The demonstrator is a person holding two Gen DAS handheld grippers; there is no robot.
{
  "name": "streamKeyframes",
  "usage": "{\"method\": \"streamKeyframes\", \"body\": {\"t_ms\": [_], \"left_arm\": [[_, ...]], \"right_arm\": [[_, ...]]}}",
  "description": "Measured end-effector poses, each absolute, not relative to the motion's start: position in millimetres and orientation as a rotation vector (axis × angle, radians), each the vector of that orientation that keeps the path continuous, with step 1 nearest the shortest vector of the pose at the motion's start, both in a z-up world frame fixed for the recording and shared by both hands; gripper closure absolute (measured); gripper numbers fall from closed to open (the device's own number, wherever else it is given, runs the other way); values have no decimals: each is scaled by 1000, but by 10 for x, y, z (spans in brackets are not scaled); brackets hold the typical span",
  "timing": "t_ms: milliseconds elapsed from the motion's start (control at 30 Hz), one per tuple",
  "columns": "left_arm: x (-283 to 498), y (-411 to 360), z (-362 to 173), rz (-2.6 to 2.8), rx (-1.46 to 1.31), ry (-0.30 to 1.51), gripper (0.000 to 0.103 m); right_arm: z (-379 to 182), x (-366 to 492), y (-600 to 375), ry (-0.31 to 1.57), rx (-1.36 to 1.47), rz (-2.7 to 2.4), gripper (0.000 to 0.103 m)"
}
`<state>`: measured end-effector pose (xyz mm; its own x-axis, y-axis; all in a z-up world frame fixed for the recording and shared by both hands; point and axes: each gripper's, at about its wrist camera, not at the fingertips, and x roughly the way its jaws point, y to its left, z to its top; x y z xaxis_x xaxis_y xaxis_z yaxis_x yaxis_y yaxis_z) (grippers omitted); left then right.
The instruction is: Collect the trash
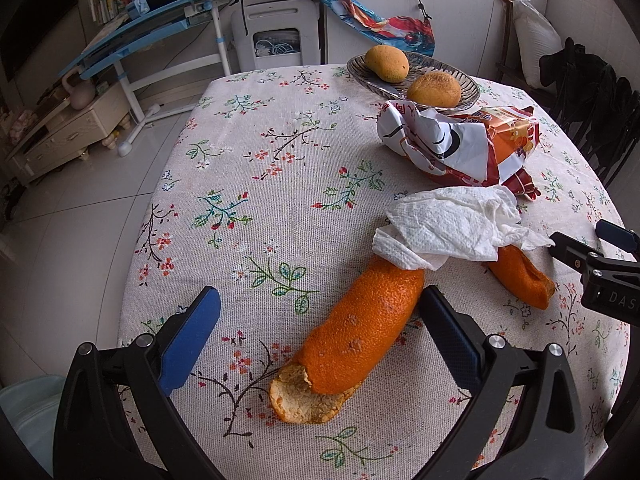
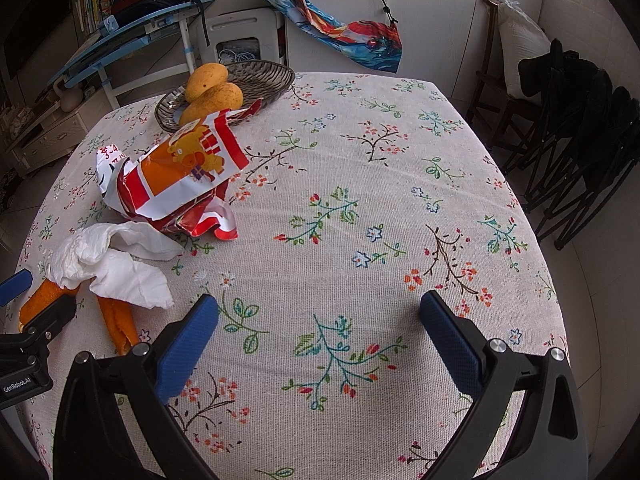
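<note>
I see a table point(image 2: 400, 184) w/ a floral cloth, tiled floor around it, a blue tilted desk point(image 1: 160, 28) and white cabinets at the back, dark folding chairs point(image 2: 576, 128) on the right side. At the far end a woven dish point(image 1: 460, 80) holds two yellow-orange fruits point(image 1: 386, 63). Just in front of it lies a crumpled red/orange/white snack bag point(image 1: 460, 148), touching the dish rim. Nearer me, a wadded white paper towel point(image 1: 448, 228) lies over the top end of a big orange peel point(image 1: 360, 332); a smaller peel strip point(image 1: 524, 276) pokes out from under the towel's right side.

My left gripper point(image 1: 320, 344) is spread wide, fingers either side of the big peel; right pad point(image 1: 452, 340) looks v. close to the peel, contact unclear. Nothing clamped.

My right gripper point(image 2: 320, 344) is also wide apart, holding nothing, over bare cloth, well to the right of the trash.
</note>
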<state>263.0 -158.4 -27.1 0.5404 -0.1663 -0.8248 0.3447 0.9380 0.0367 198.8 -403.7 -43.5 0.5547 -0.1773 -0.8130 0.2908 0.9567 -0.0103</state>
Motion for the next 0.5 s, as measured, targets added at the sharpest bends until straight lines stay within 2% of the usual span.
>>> {"method": "streamKeyframes", "body": {"t_ms": [500], "left_arm": [[2629, -1588, -271, -306, 205, 954, 7]], "right_arm": [[-437, 1996, -4033, 943, 130, -277, 7]]}}
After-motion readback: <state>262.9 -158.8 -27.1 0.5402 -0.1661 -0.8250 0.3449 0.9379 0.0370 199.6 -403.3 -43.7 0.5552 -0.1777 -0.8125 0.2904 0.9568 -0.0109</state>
